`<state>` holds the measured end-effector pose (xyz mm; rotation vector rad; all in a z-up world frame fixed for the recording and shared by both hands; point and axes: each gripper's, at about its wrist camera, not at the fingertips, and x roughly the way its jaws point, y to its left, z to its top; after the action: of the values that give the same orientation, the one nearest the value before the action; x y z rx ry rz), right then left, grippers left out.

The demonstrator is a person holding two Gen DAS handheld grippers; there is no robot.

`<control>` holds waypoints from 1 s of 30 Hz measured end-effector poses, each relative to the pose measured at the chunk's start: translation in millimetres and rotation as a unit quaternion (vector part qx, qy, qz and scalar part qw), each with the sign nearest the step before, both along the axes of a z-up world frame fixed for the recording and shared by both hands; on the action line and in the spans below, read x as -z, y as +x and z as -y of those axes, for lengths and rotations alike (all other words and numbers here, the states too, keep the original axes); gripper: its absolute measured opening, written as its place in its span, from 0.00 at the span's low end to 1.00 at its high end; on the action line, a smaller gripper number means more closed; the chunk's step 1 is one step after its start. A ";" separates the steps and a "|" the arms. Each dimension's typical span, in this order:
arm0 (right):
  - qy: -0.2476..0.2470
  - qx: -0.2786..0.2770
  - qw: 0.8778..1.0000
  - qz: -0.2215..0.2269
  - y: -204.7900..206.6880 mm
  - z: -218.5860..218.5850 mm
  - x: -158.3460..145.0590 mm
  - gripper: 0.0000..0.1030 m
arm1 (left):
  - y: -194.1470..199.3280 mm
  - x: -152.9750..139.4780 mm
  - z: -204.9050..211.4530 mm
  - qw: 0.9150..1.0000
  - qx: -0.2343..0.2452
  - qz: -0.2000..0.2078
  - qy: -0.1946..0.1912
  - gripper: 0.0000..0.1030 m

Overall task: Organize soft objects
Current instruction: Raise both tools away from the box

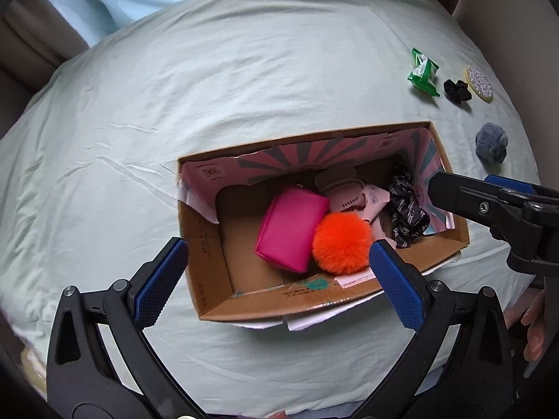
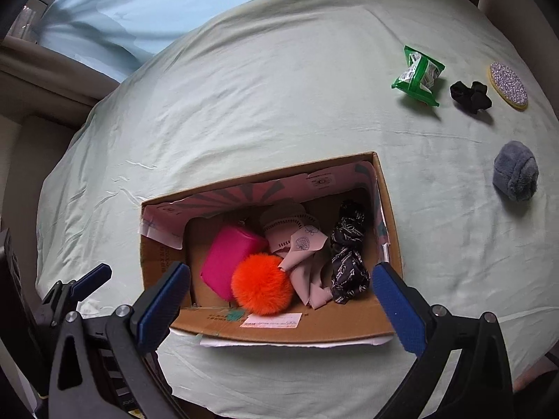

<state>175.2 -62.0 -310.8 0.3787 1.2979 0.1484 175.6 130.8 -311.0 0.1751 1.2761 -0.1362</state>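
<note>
An open cardboard box [image 1: 206, 262] [image 2: 153, 265] stands on a pale green sheet. Inside lie a pink pouch [image 1: 291, 228] [image 2: 229, 260], an orange pom-pom [image 1: 340, 242] [image 2: 262, 284], pale pink cloth [image 1: 356, 195] [image 2: 300, 248] and a black patterned scarf [image 1: 407, 214] [image 2: 349, 262]. My left gripper [image 1: 279, 281] is open and empty above the box's near edge. My right gripper [image 2: 281, 305] is open and empty over the box's near wall; it also shows at the right of the left wrist view [image 1: 464, 195].
On the sheet to the right of the box lie a green packet [image 1: 424, 71] [image 2: 417, 75], a black scrunchie [image 1: 457, 90] [image 2: 470, 95], a round glittery pad [image 1: 480, 82] [image 2: 508, 85] and a grey plush ball [image 1: 492, 146] [image 2: 516, 171]. A light blue curtain [image 2: 157, 3] hangs behind.
</note>
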 end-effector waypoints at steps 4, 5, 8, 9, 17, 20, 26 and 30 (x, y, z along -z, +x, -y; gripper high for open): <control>-0.022 -0.017 0.999 0.036 -18.9 -7.4 -36.8 1.00 | -19.0 -27.2 -7.9 1.000 -0.010 0.021 0.003 1.00; -0.029 -0.022 0.998 0.045 -23.7 -8.1 -46.5 1.00 | -23.7 -34.2 -10.2 1.000 -0.013 0.026 0.002 1.00; -0.057 -0.035 0.995 0.074 -41.7 -9.5 -77.7 1.00 | -38.9 -58.2 -17.5 0.999 -0.027 0.045 -0.002 1.00; -0.067 -0.035 0.993 0.089 -48.4 -8.6 -88.8 1.00 | -44.4 -69.2 -18.6 0.998 -0.031 0.059 0.004 1.00; -0.107 0.001 0.974 0.201 -116.5 20.1 -181.4 1.00 | -93.6 -155.8 -16.8 0.983 -0.056 0.173 -0.007 1.00; -0.109 0.019 0.966 0.234 -139.4 40.1 -204.8 1.00 | -111.1 -182.2 -10.0 0.976 -0.068 0.207 -0.024 1.00; -0.112 0.055 0.955 0.271 -168.9 86.1 -227.5 1.00 | -130.9 -213.2 25.8 0.968 -0.071 0.238 -0.043 1.00; -0.133 0.067 0.947 0.283 -175.8 118.0 -229.3 1.00 | -129.0 -222.0 67.3 0.964 -0.051 0.261 -0.025 1.00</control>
<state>-0.6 -180.0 -81.5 0.1708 0.7065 -0.0347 46.6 63.5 -89.0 0.0927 0.7514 -0.0286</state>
